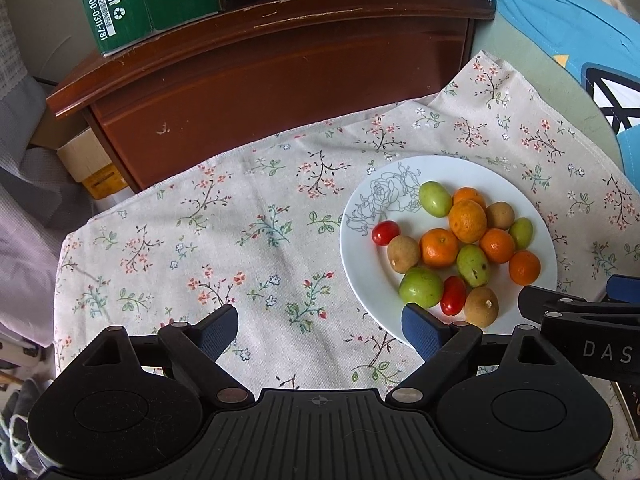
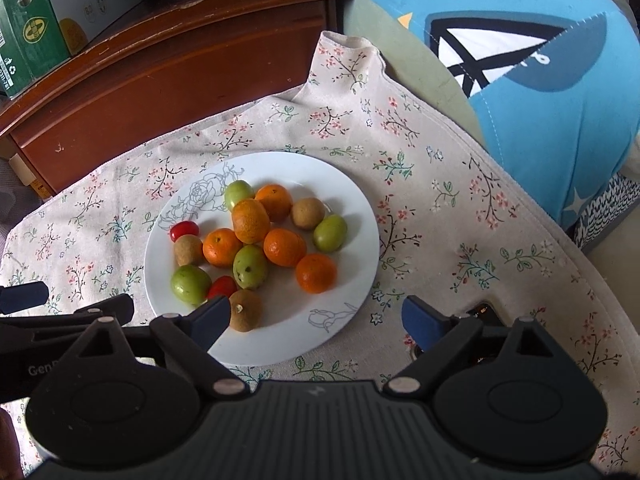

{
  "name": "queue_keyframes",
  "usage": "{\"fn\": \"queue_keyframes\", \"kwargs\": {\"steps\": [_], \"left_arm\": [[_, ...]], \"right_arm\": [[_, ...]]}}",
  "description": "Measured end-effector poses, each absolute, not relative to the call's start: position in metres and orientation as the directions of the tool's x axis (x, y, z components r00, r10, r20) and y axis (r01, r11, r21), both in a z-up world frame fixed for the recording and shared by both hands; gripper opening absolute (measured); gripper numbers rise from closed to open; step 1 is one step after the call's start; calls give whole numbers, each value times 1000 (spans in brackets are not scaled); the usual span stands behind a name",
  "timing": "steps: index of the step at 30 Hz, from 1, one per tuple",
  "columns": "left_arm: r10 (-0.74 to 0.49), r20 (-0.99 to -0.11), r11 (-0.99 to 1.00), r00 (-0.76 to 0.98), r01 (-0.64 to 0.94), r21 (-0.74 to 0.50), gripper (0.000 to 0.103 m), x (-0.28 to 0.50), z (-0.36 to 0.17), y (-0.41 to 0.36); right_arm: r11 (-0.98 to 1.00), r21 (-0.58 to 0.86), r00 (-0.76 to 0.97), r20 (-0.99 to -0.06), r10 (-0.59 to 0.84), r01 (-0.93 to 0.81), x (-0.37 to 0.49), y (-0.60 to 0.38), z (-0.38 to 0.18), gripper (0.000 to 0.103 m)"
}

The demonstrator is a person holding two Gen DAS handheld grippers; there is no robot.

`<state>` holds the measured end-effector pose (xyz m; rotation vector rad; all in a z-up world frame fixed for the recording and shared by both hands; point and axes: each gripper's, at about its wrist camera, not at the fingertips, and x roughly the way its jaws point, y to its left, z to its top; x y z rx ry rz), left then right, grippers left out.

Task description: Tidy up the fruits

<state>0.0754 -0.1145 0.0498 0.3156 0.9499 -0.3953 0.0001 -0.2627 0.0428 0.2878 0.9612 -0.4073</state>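
A white plate (image 1: 360,256) with a rose drawing lies on a floral cloth and holds mixed fruit: several oranges (image 1: 467,220), several green fruits (image 1: 421,287), three brown fruits (image 1: 403,254) and two red tomatoes (image 1: 385,233). The plate also shows in the right wrist view (image 2: 344,204). My left gripper (image 1: 320,332) is open and empty over the cloth, its right finger at the plate's near rim. My right gripper (image 2: 316,320) is open and empty over the plate's near rim, its left finger beside a brown fruit (image 2: 245,310).
The floral cloth (image 1: 224,240) covers a table. A brown wooden cabinet (image 1: 272,60) stands behind it with a green carton (image 1: 136,0) on top. A blue cushion (image 2: 552,80) lies at the right. A dark object (image 2: 484,312) lies on the cloth by my right finger.
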Motion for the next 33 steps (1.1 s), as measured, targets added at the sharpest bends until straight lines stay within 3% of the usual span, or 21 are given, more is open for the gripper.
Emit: {"fn": "queue_keyframes", "kwargs": {"steps": [33], "left_arm": [[-144, -832, 891, 535, 435, 126, 91, 77, 50, -114]], "right_arm": [[891, -15, 453, -857, -245, 453, 5, -258, 35, 93]]}}
